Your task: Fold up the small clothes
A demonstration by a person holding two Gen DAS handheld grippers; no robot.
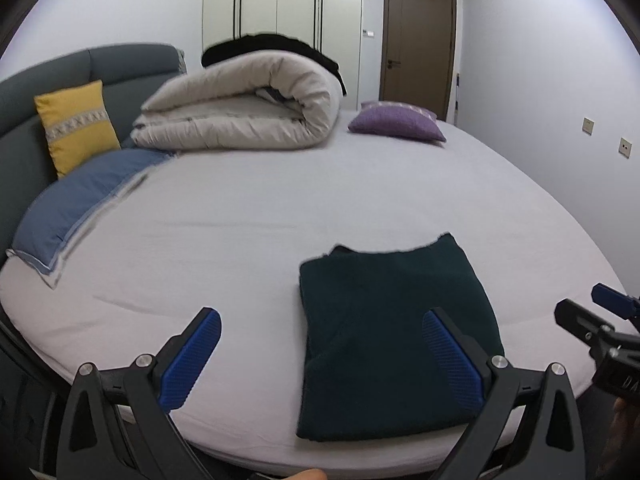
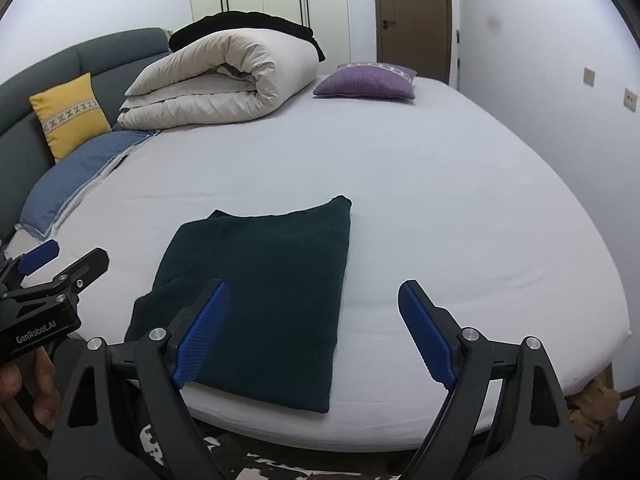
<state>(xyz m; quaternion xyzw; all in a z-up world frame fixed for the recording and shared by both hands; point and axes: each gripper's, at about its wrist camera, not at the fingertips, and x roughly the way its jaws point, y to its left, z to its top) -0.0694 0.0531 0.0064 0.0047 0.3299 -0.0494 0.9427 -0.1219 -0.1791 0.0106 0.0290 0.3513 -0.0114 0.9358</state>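
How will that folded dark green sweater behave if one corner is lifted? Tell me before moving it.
The sweater will likely go floppy and unfold, since it is soft knit stacked in loose layers. It probably won't slide easily: its fuzzy surface lies flat on the bed sheet. It cannot roll or tip, lying flat.

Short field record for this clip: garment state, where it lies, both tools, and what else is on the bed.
garment: dark green garment, folded into a flat rectangle
place: near edge of the bed, on the pale sheet
left tool: open, empty, above the garment's near left part
right tool: open, empty, above the garment's near right edge
other items: rolled duvet, yellow cushion, purple cushion, blue pillow
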